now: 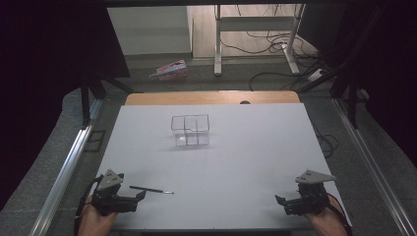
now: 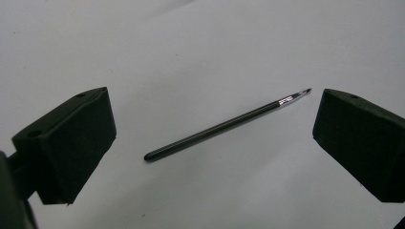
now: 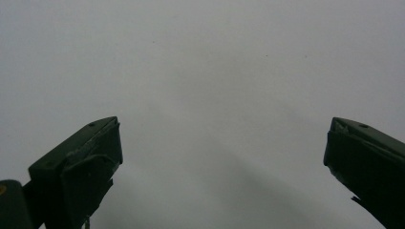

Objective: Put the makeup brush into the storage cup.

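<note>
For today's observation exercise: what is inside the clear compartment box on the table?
The clear box looks empty: through its walls and dividers the white table shows. It is small and far off, so something tiny or transparent inside could go unseen. The thin black brush lies outside, near the left gripper.

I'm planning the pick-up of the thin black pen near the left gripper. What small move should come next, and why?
Probably ease the left gripper forward and down until its jaws straddle the pen. The jaws stand open, the pen lies flat on the table just ahead, untouched, and nothing blocks the way.
</note>
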`<state>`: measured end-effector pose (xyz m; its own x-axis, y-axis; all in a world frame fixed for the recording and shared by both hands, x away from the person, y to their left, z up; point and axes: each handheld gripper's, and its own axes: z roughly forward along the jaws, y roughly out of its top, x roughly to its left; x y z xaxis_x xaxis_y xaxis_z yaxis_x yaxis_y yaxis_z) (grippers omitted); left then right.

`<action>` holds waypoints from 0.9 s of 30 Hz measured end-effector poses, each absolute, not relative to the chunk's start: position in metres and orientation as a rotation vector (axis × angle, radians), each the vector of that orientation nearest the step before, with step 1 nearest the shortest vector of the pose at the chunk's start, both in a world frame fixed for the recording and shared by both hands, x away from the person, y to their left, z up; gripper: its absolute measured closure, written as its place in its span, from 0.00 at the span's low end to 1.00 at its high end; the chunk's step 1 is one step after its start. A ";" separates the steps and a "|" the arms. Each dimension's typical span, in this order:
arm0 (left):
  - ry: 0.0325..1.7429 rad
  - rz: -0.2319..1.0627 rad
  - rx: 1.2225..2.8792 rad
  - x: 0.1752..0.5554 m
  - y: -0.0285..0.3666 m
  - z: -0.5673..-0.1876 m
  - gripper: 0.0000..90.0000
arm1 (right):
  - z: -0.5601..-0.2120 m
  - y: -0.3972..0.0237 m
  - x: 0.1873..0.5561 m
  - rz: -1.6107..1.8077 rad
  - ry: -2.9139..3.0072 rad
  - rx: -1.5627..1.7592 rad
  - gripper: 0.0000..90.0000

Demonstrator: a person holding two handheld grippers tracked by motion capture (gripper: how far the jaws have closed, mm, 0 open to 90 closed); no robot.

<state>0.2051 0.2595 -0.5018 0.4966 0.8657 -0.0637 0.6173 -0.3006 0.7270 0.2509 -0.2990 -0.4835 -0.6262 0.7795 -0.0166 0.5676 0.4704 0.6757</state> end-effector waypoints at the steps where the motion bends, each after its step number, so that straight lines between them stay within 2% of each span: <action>1: 1.215 0.448 2.032 0.205 0.259 -0.502 0.01 | -0.484 -0.299 0.251 0.926 2.402 1.144 0.00; 27: 1.229 0.405 2.070 0.209 0.256 -0.501 0.03 | -0.487 -0.297 0.252 0.917 2.433 1.151 0.00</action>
